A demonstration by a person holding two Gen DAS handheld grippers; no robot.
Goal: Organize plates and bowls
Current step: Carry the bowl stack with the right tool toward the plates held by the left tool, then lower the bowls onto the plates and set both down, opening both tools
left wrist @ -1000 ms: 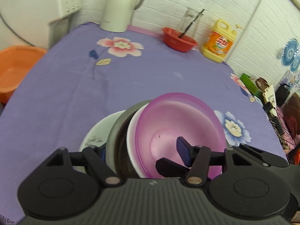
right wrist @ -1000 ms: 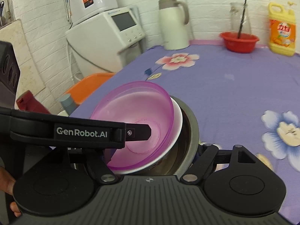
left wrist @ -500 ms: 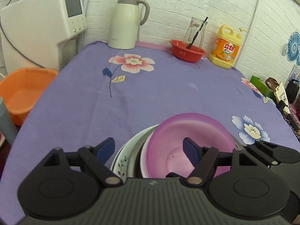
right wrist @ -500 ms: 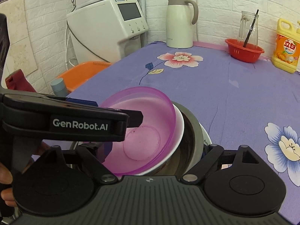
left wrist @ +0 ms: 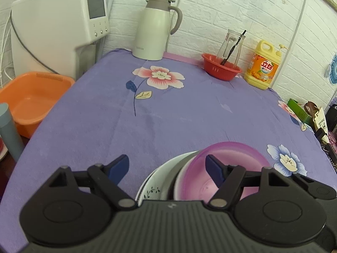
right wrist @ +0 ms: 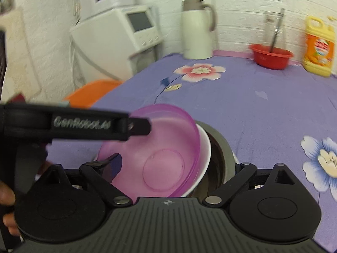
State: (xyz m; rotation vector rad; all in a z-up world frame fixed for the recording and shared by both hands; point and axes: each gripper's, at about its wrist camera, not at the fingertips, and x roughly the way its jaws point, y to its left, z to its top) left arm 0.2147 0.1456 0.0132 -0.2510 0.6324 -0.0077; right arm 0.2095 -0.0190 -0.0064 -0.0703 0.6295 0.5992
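Note:
A stack of dishes stands at the near edge of the purple table. A translucent purple bowl (left wrist: pixel 231 164) (right wrist: pixel 164 147) lies on top, tilted, in a white bowl (right wrist: pixel 205 147), inside a grey metal bowl (right wrist: pixel 221 147), on a white patterned plate (left wrist: pixel 151 181). My left gripper (left wrist: pixel 167 166) is open and empty, raised over the stack's left side. My right gripper (right wrist: pixel 177 164) is open, its fingers straddling the stack; the right finger is hidden behind the metal bowl. The left gripper's body (right wrist: pixel 80 124) crosses the right wrist view.
At the back stand a white thermos jug (left wrist: pixel 155 29), a red basket (left wrist: pixel 221 69) with a glass jar, and a yellow detergent bottle (left wrist: pixel 264 67). An orange basin (left wrist: pixel 31 101) and a white appliance (left wrist: pixel 59 27) lie left of the table. Clutter sits off the right edge.
My left gripper let go of the purple bowl, opened wide and drew back and up. My right gripper moved slightly closer around the stack.

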